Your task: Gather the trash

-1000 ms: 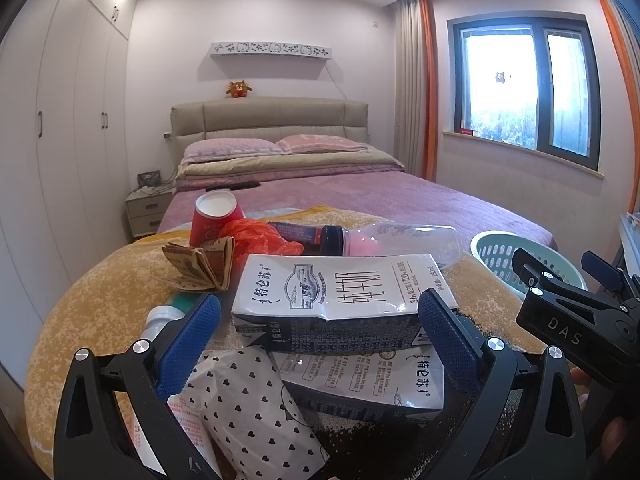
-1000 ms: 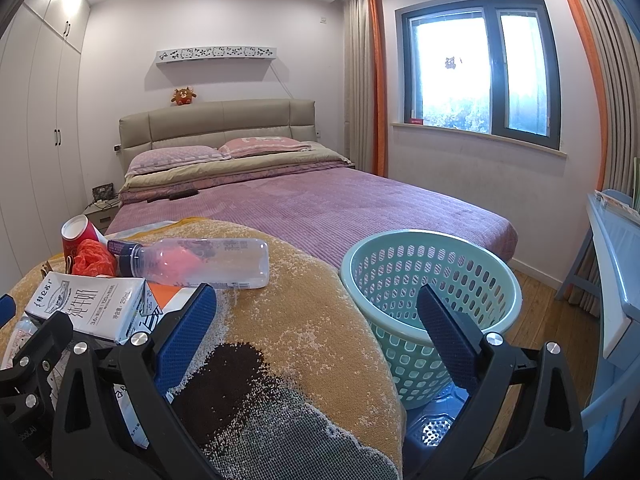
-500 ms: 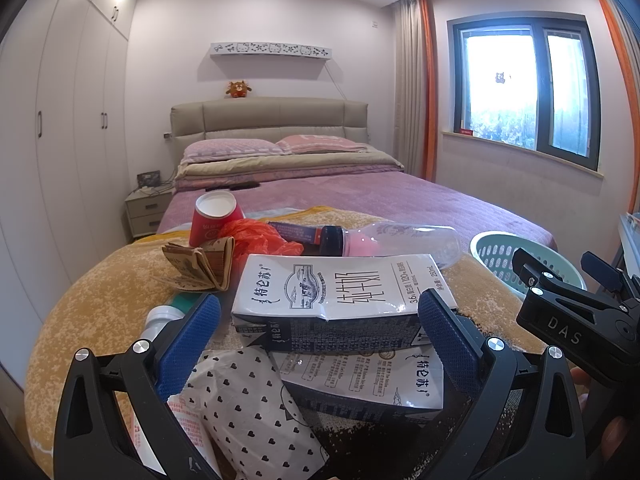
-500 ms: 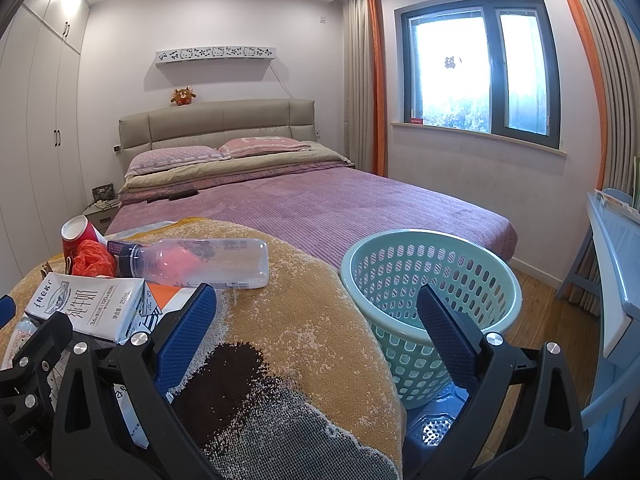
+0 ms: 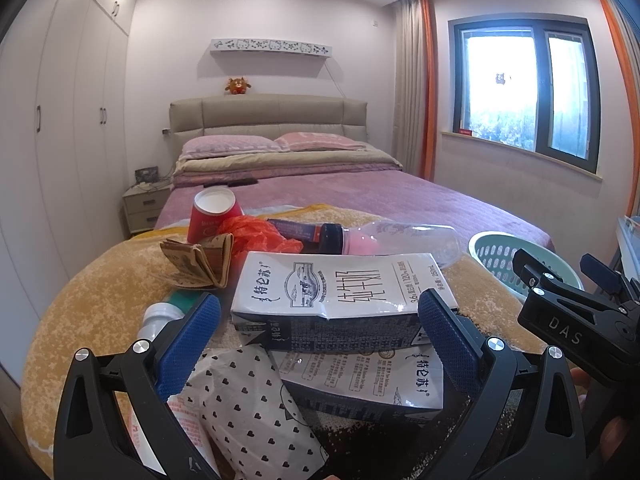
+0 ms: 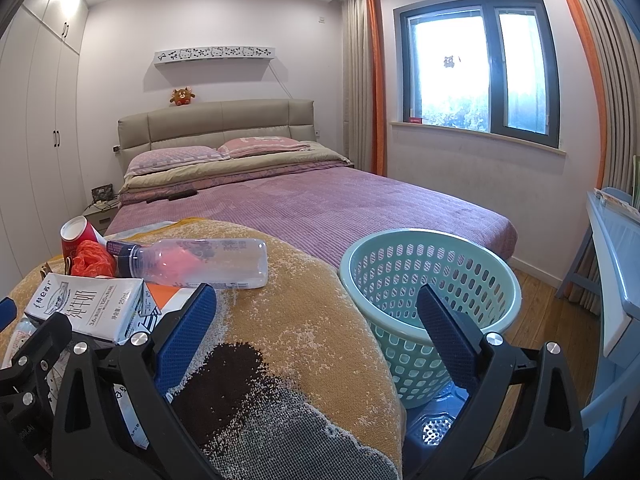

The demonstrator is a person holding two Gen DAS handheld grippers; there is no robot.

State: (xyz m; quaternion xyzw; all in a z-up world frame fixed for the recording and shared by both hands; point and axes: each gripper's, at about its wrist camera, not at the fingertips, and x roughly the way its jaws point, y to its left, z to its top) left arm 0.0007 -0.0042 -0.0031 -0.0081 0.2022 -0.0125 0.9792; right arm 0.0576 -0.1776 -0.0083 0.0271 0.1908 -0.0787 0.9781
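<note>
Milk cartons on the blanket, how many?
2. One carton lies on top, between the open left gripper's fingers. The second carton lies flat under it, nearer the camera. The pile could hide more.

The left gripper fills the bottom of its own view, blue-padded fingers spread wide apart with nothing clamped between them. The right gripper sits likewise along the bottom of its view, fingers wide apart and empty. In the left view the right gripper shows at the right edge, and a hand shows at the lower right corner. In the right view the left gripper's black frame sits at the lower left.
</note>
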